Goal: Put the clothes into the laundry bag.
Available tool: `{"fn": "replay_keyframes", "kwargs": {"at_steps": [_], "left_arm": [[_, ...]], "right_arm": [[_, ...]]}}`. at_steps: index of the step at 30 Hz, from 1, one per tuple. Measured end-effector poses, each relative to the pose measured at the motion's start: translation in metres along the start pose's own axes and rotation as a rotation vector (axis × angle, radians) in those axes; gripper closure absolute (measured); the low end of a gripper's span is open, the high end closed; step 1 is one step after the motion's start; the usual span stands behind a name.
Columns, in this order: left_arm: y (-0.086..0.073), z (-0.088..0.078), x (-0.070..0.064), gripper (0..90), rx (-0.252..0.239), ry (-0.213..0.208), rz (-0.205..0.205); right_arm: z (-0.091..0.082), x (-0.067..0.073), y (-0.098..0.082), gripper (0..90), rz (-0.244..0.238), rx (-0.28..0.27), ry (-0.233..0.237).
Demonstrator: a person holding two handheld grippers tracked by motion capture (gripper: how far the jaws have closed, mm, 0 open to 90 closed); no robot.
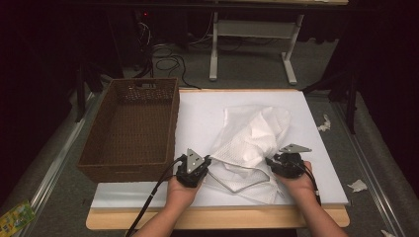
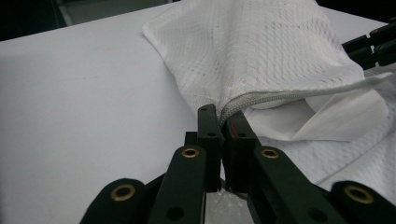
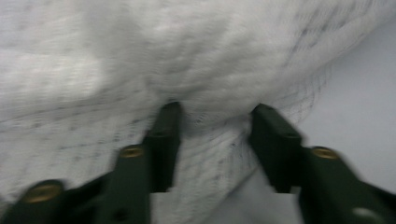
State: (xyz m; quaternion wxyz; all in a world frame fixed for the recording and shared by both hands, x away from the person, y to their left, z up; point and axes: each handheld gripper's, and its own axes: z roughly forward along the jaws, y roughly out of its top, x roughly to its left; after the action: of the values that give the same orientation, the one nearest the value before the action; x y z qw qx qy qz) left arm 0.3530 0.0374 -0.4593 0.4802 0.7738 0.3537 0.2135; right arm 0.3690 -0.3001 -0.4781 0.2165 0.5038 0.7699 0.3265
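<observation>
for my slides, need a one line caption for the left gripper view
Left gripper shut on the zippered edge of a white mesh laundry bag lying on a white table.

Both forearms reach in from the near edge. The left gripper [image 1: 206, 165] is clamped tight, jaws together; the right gripper [image 1: 271, 162] has its jaws apart.

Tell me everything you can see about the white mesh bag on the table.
The white mesh bag looks like thin netted fabric with a zipper along one edge. It lies crumpled and partly lifted on the white board, right of the brown woven basket. The left tool is shut on its zippered edge. The right tool has its jaws apart with bunched mesh between them. Something white shows inside the opening.
</observation>
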Motion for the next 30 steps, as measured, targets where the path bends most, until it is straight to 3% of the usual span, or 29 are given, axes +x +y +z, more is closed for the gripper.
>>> {"fn": "replay_keyframes", "kwargs": {"at_steps": [1, 2, 3, 7, 10, 13, 18, 21, 26, 27, 28, 29, 30], "left_arm": [[-0.001, 0.0, 0.001, 86.4, 0.002, 0.003, -0.002], [-0.002, 0.001, 0.003, 86.5, 0.004, 0.008, -0.005], [-0.002, 0.001, 0.003, 86.5, 0.002, 0.012, -0.01], [-0.002, 0.003, 0.003, 86.2, -0.007, 0.02, -0.019], [-0.004, 0.008, -0.001, 86.1, 0.004, 0.019, -0.015], [-0.006, 0.01, -0.016, 86.3, 0.022, -0.033, 0.0], [-0.003, 0.011, -0.043, 83.7, 0.006, -0.102, 0.029], [-0.005, 0.015, -0.045, 82.7, 0.006, -0.082, 0.057], [-0.009, 0.018, -0.025, 76.9, 0.014, 0.003, 0.02], [-0.011, 0.019, -0.02, 72.3, 0.023, 0.036, 0.034], [-0.012, 0.019, -0.018, 59.1, 0.026, 0.051, 0.041], [-0.013, 0.019, -0.017, 59.1, 0.029, 0.057, 0.039], [-0.013, 0.018, -0.014, 52.1, 0.031, 0.053, 0.035]], "right_arm": [[0.0, 0.0, 0.0, 71.9, 0.0, 0.0, 0.0], [0.0, 0.002, 0.002, 84.2, -0.004, 0.005, 0.005], [0.001, 0.0, 0.004, 89.4, 0.006, 0.01, 0.036], [-0.001, -0.003, 0.005, 89.8, 0.011, -0.001, 0.039], [-0.003, -0.012, 0.01, 90.0, 0.013, -0.027, 0.013], [-0.005, -0.031, 0.019, 90.0, 0.002, -0.061, -0.048], [-0.001, -0.047, 0.022, 90.0, -0.011, -0.063, -0.095], [0.002, -0.056, 0.021, 89.9, -0.025, -0.059, -0.098], [-0.004, -0.054, 0.018, 84.4, -0.038, -0.083, -0.065], [-0.007, -0.052, 0.018, 81.4, -0.03, -0.088, -0.058], [-0.015, -0.047, 0.017, 73.3, -0.034, -0.108, -0.047], [-0.015, -0.047, 0.017, 73.3, -0.034, -0.108, -0.047], [-0.018, -0.045, 0.016, 69.3, -0.031, -0.116, -0.044]]}}
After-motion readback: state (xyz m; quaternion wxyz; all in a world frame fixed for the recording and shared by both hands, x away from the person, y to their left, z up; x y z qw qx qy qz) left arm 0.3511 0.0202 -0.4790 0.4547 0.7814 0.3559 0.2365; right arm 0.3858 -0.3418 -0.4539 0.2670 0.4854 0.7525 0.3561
